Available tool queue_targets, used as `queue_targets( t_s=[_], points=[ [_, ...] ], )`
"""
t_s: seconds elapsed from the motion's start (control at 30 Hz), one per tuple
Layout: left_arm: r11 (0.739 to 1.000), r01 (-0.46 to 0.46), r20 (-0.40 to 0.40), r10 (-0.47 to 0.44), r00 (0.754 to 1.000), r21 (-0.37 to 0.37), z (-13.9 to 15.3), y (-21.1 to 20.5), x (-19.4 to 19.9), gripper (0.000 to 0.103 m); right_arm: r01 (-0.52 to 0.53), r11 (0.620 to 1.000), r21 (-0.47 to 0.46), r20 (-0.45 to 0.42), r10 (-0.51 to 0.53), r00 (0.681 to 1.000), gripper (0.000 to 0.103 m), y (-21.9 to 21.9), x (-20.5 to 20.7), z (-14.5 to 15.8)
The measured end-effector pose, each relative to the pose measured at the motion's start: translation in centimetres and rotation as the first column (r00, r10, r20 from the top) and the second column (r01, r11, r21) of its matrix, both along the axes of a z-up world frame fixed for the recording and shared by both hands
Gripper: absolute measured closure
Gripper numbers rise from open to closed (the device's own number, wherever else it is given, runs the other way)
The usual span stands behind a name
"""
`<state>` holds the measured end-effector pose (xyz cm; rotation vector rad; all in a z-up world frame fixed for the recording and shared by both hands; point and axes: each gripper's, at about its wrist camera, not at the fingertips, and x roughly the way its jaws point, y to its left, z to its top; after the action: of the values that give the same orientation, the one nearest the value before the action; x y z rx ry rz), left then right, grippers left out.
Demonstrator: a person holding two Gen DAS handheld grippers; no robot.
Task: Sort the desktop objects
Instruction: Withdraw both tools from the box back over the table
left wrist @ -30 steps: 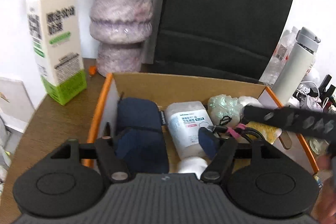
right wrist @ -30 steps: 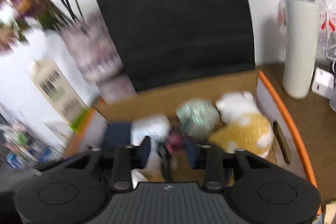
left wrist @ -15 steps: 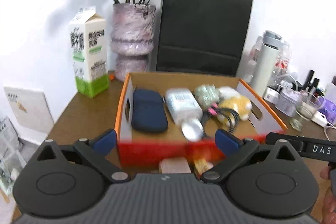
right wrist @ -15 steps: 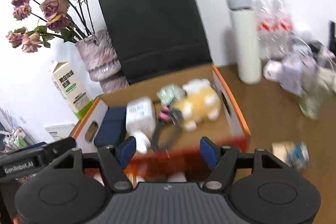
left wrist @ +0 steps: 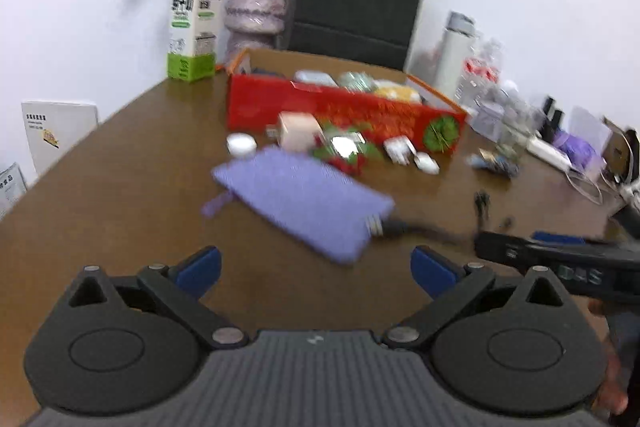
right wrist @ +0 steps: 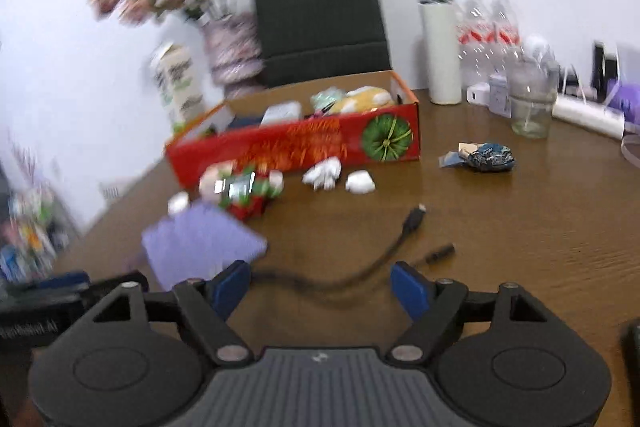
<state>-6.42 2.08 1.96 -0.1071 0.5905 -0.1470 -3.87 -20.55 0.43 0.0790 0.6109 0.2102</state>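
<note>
A red cardboard box (left wrist: 340, 115) (right wrist: 296, 147) with several items inside stands mid-table. In front of it lie a purple pouch (left wrist: 304, 199) (right wrist: 200, 247), a black cable (right wrist: 360, 267), a red-green packet (left wrist: 344, 151) (right wrist: 244, 191), white chargers (left wrist: 404, 151) (right wrist: 324, 173) and a round white lid (left wrist: 241, 145). My left gripper (left wrist: 316, 267) is open and empty, near the table's front, short of the pouch. My right gripper (right wrist: 322, 285) has its jaws opening, with nothing pressed between them; the cable lies on the table just beyond the fingertips.
At the back stand a milk carton (left wrist: 194, 23), a vase with dried flowers (left wrist: 256, 11), a black paper bag (left wrist: 356, 7) and a white bottle (right wrist: 438, 43). A glass (right wrist: 532, 107) and a crumpled wrapper (right wrist: 486, 155) sit on the cluttered right side.
Both grippers have pulled back from inside the box to the near side of the table and sunk slightly. Their jaws have widened. The cable and pouch have come into view.
</note>
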Motion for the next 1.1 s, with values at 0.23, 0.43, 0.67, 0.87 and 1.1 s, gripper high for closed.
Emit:
queue_targets(
  t_s=[0.23, 0.43, 0.67, 0.87, 1.1],
  points=[
    [0.991, 0.043, 0.022, -0.047, 0.999, 0.130, -0.8, -1.9, -1.9, 0.000, -0.053, 0.998, -0.030, -0.033, 0.052, 0.998, 0.018, 0.7, -1.5, -1.4],
    [0.986, 0.043, -0.078, -0.030, 0.996, 0.162, -1.7, -2.3, -0.6, 0.000, -0.050, 0.999, 0.023, -0.039, 0.050, 0.998, 0.018, 0.0, -1.8, -1.7],
    [0.985, 0.041, -0.082, -0.027, 0.996, 0.165, -1.9, -2.5, -0.6, 0.000, -0.054, 0.998, 0.034, -0.042, 0.055, 0.998, 0.018, -0.1, -1.7, -1.7],
    [0.985, 0.041, -0.081, -0.028, 0.996, 0.166, -1.9, -2.6, -0.6, 0.000, -0.053, 0.998, 0.046, -0.045, 0.055, 0.997, 0.018, -0.1, -1.7, -1.8],
    [0.985, 0.041, -0.081, -0.028, 0.996, 0.165, -1.9, -2.5, -0.5, 0.000, -0.051, 0.997, 0.057, -0.041, 0.053, 0.998, 0.018, -0.2, -1.8, -1.8]
  ],
)
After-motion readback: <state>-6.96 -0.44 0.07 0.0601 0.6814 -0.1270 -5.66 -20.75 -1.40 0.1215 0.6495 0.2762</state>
